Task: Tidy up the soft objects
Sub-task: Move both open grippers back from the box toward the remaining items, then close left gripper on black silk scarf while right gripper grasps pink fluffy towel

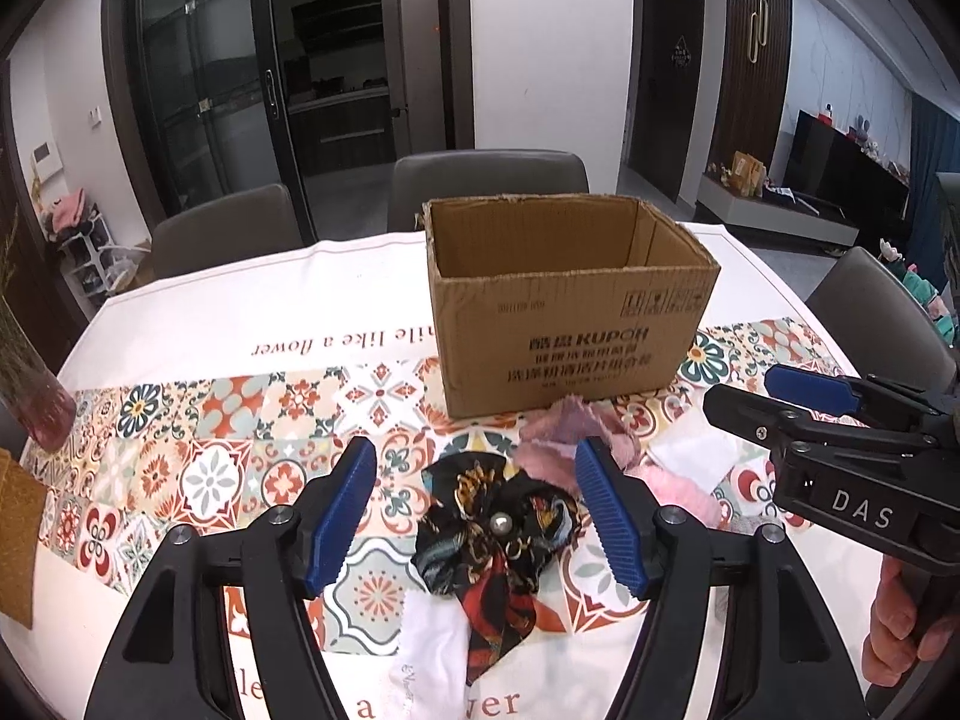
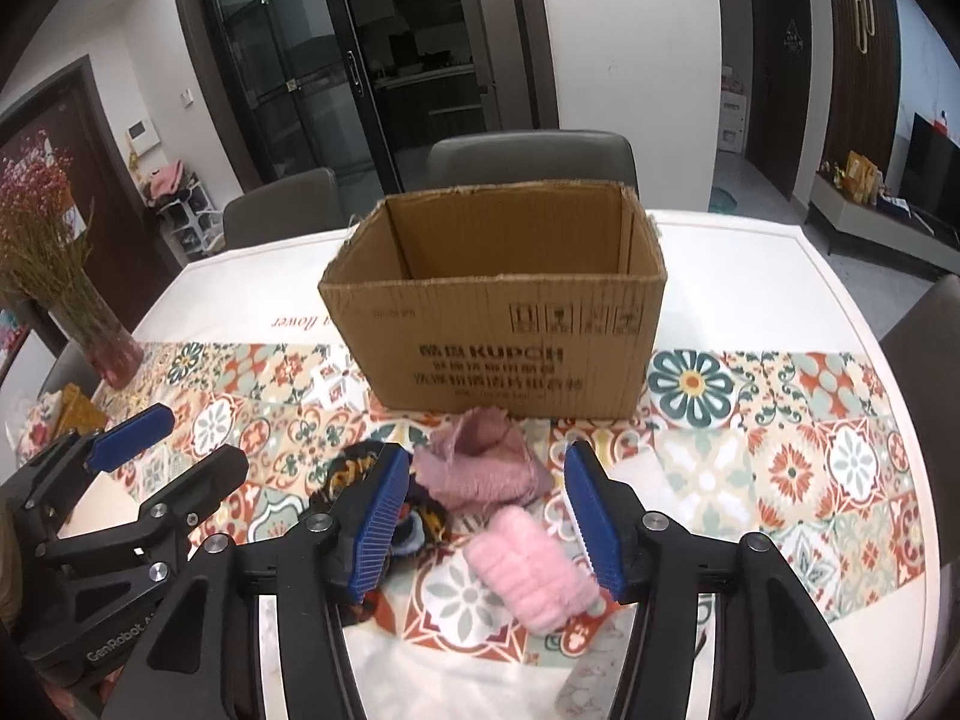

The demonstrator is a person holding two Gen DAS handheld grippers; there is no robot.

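Note:
An open cardboard box [image 1: 570, 324] stands empty on the patterned tablecloth [image 1: 210, 408]. In front of it lie a black patterned fabric bow with a pearl [image 1: 498, 528], a mauve knitted cloth [image 1: 564, 426], a fluffy pink piece [image 1: 684, 495] and a white cloth [image 1: 432, 642]. My left gripper [image 1: 475, 447] is open, its blue pads either side of the bow and clear of it. My right gripper [image 2: 486, 453] is open above the mauve cloth [image 2: 480, 462] and the fluffy pink piece [image 2: 534, 576], touching neither. Each gripper shows in the other's view: the right gripper [image 1: 744, 390], the left gripper [image 2: 204, 438].
A vase of dried flowers [image 2: 114, 354] stands at the table's left edge, with a mustard cloth [image 1: 18, 522] near it. Grey chairs [image 1: 489, 180] ring the far side. A round flowered coaster [image 2: 693, 387] lies right of the box [image 2: 498, 330]. A hand [image 1: 900, 630] holds the right gripper.

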